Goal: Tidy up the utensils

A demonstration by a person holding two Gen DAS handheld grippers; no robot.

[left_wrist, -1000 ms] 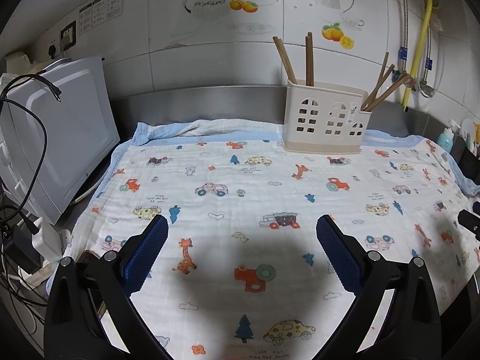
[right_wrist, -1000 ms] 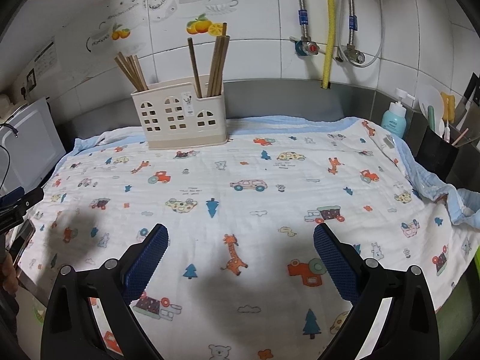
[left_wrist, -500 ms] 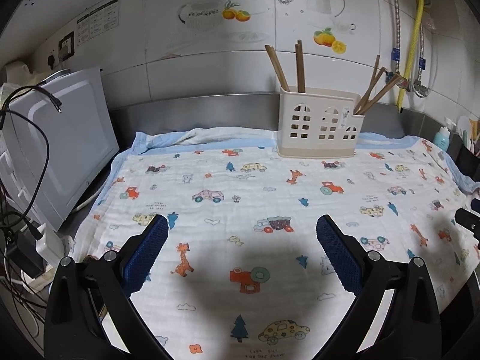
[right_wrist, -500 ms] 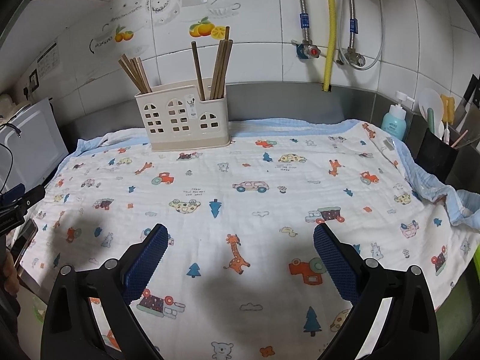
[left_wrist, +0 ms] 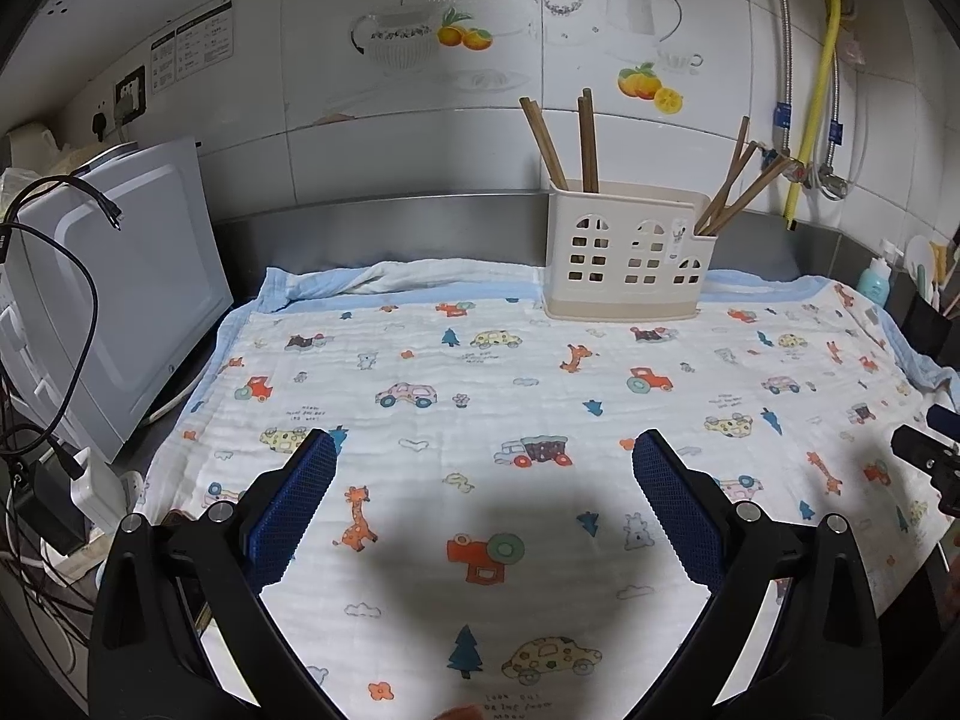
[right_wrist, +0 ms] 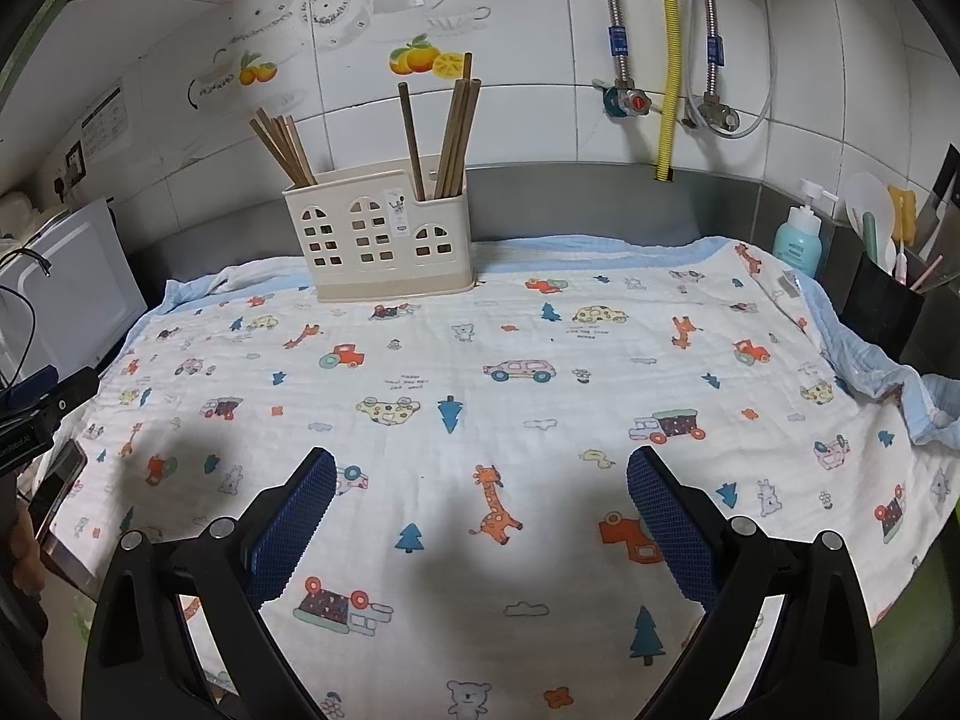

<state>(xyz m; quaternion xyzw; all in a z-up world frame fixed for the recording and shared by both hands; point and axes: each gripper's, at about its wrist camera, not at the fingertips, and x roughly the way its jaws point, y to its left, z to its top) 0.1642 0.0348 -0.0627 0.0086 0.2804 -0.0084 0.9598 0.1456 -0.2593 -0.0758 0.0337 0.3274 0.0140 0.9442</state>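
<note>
Left wrist view: left hand-held gripper (left_wrist: 483,483) spread wide, nothing between its blue pads, hovering over the printed cloth (left_wrist: 540,396) on the surface; cream utensil holder (left_wrist: 624,252) stands at the cloth's far edge, chopsticks (left_wrist: 585,141) upright in its end compartments. Right wrist view: right hand-held gripper (right_wrist: 480,501) likewise wide and empty, well short of the utensil holder (right_wrist: 378,234); chopsticks (right_wrist: 453,138) at both ends.

Surface (right_wrist: 540,324) clear near and centre. Far edge obstructed by utensil holder (right_wrist: 378,240); white appliance (left_wrist: 126,294) blocks left.
</note>
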